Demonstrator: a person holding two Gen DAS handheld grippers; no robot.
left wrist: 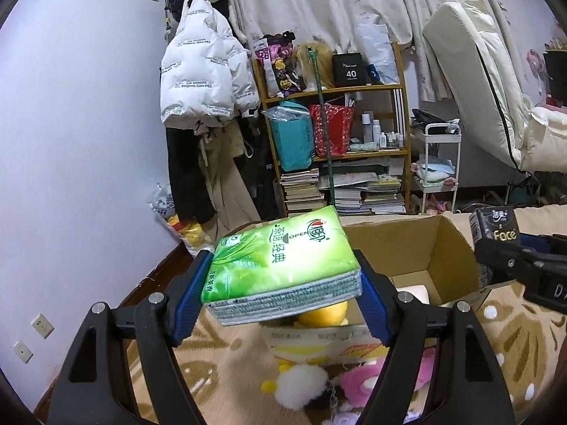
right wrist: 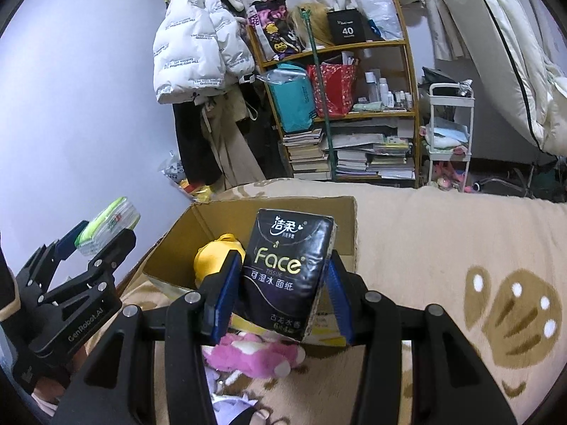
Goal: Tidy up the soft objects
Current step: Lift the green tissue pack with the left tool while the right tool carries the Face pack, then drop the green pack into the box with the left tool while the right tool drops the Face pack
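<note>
While each hand-held gripper stays over the open brown cardboard box (right wrist: pixel 276 212), release gently: left hand-held gripper (left wrist: pixel 283 283) clamps the green plastic-wrapped tissue pack (left wrist: pixel 280 262), right hand-held gripper (right wrist: pixel 280 283) the black plastic-wrapped tissue pack (right wrist: pixel 287 269).

Both wrist cams close behind own fingers, angled down-fwd; shared: cardboard box (left wrist: pixel 450 248) (right wrist: pixel 283 209), wooden shelf (left wrist: pixel 404 120) (right wrist: pixel 411 81).
</note>
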